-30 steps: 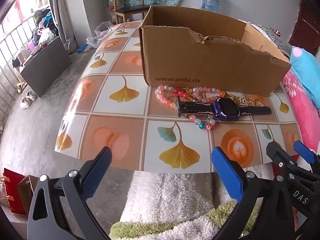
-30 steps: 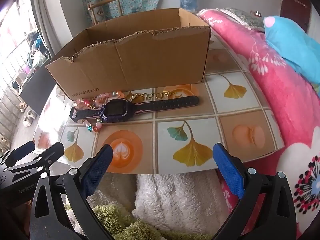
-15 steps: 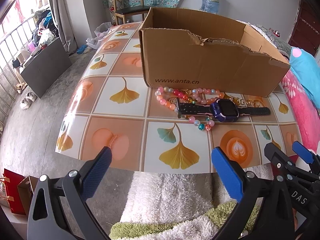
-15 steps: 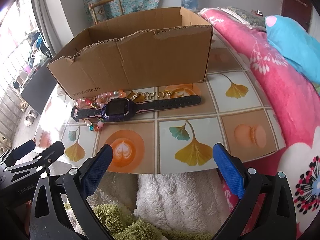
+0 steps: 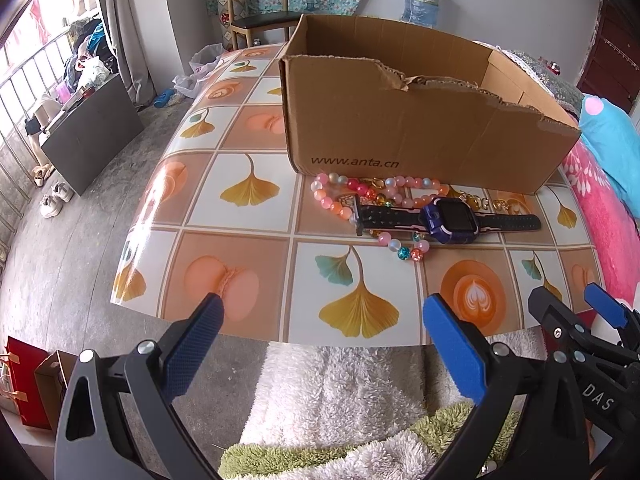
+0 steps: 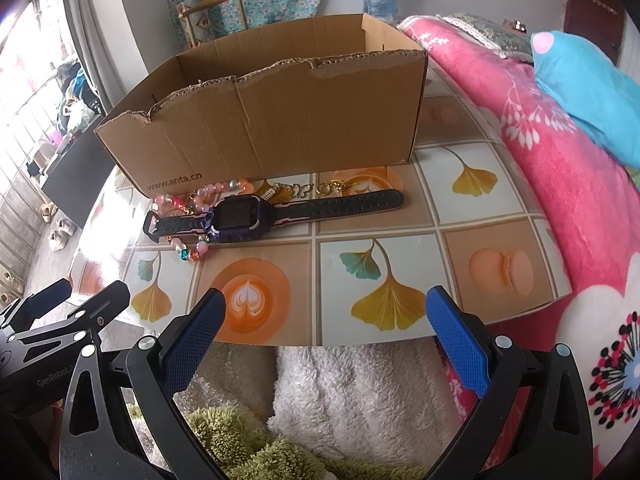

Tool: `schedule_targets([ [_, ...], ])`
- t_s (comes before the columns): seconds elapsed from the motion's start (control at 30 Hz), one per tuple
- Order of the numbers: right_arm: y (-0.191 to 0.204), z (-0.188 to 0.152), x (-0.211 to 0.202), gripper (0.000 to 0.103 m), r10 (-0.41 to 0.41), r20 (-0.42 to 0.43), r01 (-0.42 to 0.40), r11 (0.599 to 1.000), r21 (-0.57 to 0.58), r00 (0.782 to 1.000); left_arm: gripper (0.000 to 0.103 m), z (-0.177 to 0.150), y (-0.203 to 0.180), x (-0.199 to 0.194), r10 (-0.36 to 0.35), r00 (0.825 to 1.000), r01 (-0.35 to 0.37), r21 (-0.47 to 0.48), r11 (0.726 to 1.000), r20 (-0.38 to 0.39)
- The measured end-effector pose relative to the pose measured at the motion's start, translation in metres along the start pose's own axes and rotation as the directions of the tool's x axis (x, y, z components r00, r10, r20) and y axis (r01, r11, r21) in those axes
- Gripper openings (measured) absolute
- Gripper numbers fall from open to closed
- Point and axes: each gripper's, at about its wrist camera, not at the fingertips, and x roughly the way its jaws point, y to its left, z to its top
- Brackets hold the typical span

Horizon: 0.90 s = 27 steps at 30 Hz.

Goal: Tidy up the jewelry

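A purple-faced watch (image 5: 450, 219) (image 6: 240, 218) with a black strap lies on the patterned table, on top of a pink bead bracelet (image 5: 334, 200) (image 6: 188, 203). A gold chain (image 5: 478, 201) (image 6: 316, 189) lies behind the watch, against an open cardboard box (image 5: 400, 136) (image 6: 272, 132). My left gripper (image 5: 320, 334) is open and empty over the table's near edge. My right gripper (image 6: 322, 326) is open and empty, also at the near edge, right of the left one.
The table (image 5: 248, 240) (image 6: 480, 200) has a tiled leaf-pattern cover. A pink floral blanket (image 6: 560, 168) and blue pillow (image 6: 588, 80) lie to the right. Fluffy white and green fabric (image 6: 340, 400) is below the near edge. A chair (image 5: 256, 20) stands behind the table.
Both grippers have moved slightly forward towards the table; the jewelry and box look a little nearer. Nothing was picked up or moved.
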Motion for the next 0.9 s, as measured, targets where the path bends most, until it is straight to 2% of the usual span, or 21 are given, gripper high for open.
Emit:
schedule_targets([
  [0.9,0.0046,-0.0018,0.0010,0.096,-0.004,-0.006,0.004,1.000,-0.002,1.000,0.098,-0.0002,0.0008,-0.0002,-0.002,1.000,0.002,-0.001,1.000,0.001],
])
